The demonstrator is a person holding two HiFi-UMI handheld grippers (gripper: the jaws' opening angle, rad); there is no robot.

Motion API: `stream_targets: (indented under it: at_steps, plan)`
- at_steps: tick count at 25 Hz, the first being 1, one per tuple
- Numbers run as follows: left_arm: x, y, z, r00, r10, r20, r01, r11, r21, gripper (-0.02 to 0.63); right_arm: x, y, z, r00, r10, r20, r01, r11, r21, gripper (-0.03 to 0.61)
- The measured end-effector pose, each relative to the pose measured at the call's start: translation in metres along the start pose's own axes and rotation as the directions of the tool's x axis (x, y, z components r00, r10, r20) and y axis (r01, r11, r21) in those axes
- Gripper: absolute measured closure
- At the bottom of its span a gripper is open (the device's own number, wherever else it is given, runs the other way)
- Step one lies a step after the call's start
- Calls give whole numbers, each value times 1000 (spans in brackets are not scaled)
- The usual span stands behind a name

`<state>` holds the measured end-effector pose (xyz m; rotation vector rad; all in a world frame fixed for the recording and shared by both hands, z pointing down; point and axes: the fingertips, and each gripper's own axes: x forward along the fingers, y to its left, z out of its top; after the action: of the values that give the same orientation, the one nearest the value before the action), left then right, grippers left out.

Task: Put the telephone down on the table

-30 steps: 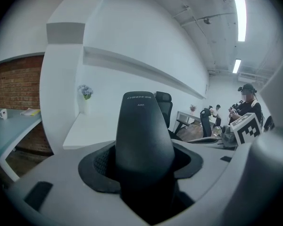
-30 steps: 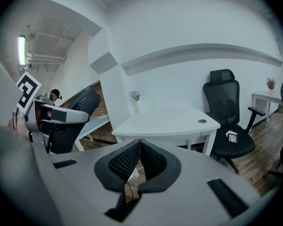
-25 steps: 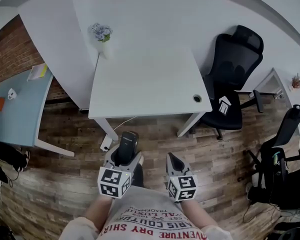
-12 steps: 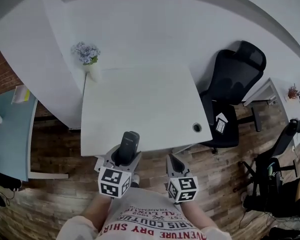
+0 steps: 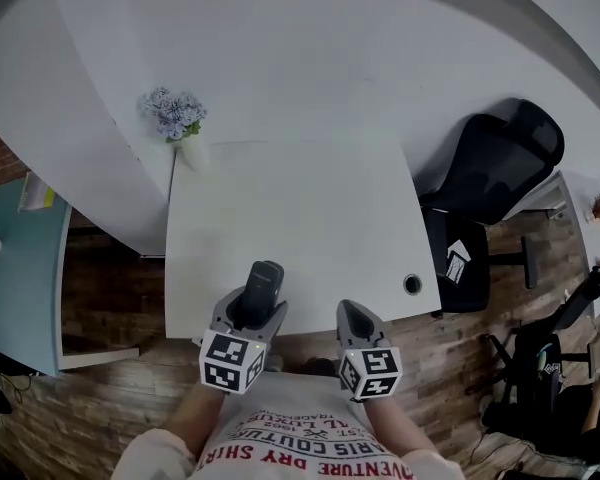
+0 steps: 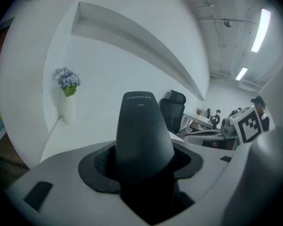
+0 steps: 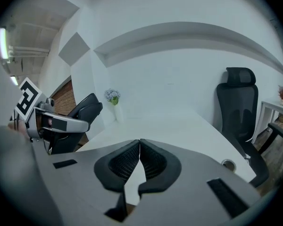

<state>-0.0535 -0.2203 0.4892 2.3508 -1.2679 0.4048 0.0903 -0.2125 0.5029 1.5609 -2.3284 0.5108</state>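
Two hand-held grippers sit closest to the camera, just ahead of the person's shirt. The left hand-held gripper is clamped on the lower end of the dark telephone. Its jaws stand wide to take the handset's width, and the upper end sticks out forward and slightly upward between them. The right hand-held gripper has its jaws brought together with nothing between the pads.

A second ago a strip of wooden floor lay between both grippers and the white bench. That strip has since closed up. The near edge of the bench now sits right under the jaw tips, and the telephone appears to hang over the front of the benchtop without touching it. The approach looks about finished, so what remains is lowering the handset onto the surface and letting go.

The benchtop ahead is bare apart from a cable hole at its right front corner. A vase of flowers stands at the far left corner, well away from any landing spot. A black office chair stands beyond the right side.
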Motion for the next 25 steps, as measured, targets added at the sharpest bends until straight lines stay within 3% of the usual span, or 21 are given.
stream_targets:
  at_steps: [9, 17, 25]
  plan:
    - [59, 10, 6, 992, 117, -34, -119, 991, -54, 319, 58, -43, 8, 989, 128, -71, -131, 991, -33, 553]
    - [124, 31, -5, 963, 248, -105, -261, 956, -134, 319, 115, -90, 22, 965, 227, -128, -238, 969, -71, 554]
    - [183, 58, -17, 937, 294, -190, -325, 932, -160, 319, 162, -113, 10, 940, 274, -203, -290, 956, -53, 554]
